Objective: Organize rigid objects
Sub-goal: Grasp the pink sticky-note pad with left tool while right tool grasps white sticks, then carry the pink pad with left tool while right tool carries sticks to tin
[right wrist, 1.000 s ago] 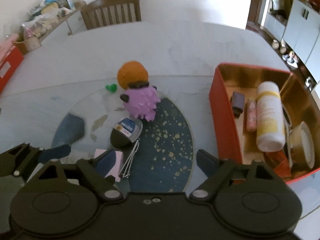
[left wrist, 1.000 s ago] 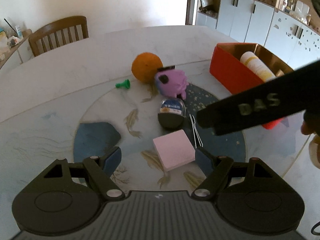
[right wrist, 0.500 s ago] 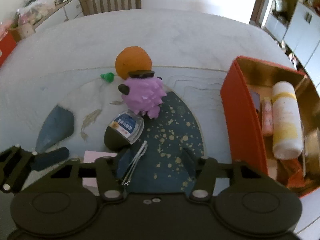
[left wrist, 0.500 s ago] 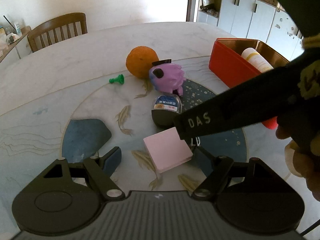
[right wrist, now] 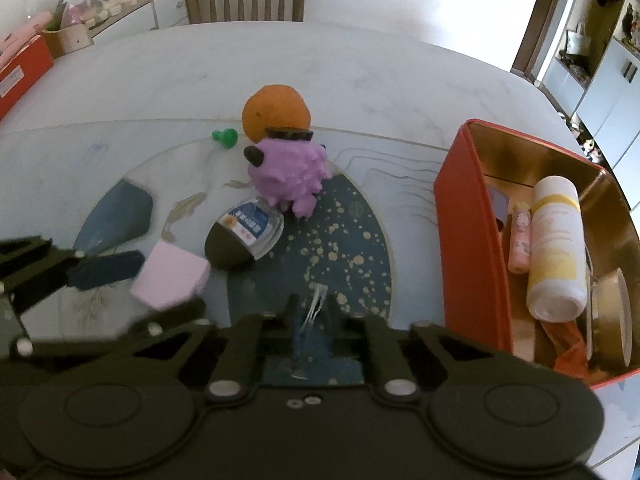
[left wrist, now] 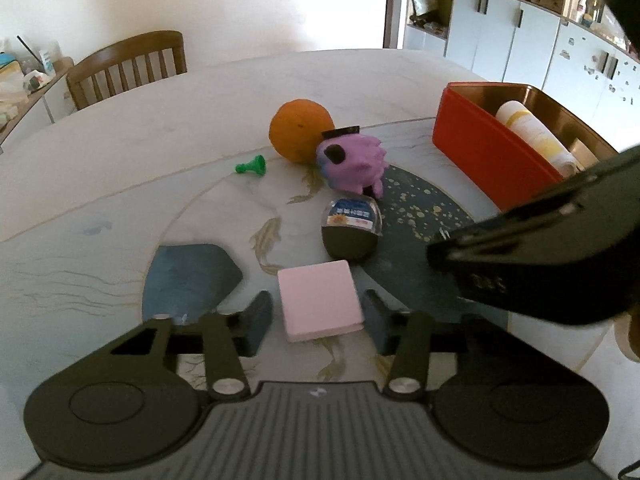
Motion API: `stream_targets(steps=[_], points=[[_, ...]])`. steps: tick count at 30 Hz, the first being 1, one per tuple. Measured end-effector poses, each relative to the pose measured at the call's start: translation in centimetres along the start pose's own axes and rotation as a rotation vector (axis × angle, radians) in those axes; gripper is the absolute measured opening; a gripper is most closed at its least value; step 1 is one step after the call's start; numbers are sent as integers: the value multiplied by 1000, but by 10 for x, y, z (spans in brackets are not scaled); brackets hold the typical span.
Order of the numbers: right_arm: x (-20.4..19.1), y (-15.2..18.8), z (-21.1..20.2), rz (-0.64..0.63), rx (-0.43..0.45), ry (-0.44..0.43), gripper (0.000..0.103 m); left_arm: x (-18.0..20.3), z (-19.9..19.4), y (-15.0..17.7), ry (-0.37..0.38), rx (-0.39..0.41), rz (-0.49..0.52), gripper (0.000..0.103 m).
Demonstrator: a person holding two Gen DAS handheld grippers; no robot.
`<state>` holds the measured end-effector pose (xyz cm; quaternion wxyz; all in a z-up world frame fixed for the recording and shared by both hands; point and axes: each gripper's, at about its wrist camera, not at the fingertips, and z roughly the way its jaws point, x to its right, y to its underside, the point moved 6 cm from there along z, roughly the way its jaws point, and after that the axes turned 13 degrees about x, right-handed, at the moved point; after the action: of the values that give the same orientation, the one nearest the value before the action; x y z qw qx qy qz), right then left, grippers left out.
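One wooden chair point(left wrist: 128, 66) behind the marble table point(left wrist: 200, 120) — white cabinets point(left wrist: 520, 40) beyond.

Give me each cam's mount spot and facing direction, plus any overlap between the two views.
Left wrist: on the left gripper, angled down at the table; its jaws are closing around the pink block; the right gripper's body crosses at right.
Right wrist: on the right gripper, angled down; fingers shut on a thin wire clip; left gripper at left edge.
Shared: orange, purple toy, red tin, pink block.
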<state>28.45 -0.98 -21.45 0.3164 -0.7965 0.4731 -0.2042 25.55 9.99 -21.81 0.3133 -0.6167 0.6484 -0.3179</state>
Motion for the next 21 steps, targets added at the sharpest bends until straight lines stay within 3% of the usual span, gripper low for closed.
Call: stream_targets(steps=[9,21], points=[[2,-4,-22,-15,53,-44,4,-5,-2,-2,-8,-28,-40,42],[28,-24,-76,100,161,-95,4,-2,-33,-29,9,5,-94,42]])
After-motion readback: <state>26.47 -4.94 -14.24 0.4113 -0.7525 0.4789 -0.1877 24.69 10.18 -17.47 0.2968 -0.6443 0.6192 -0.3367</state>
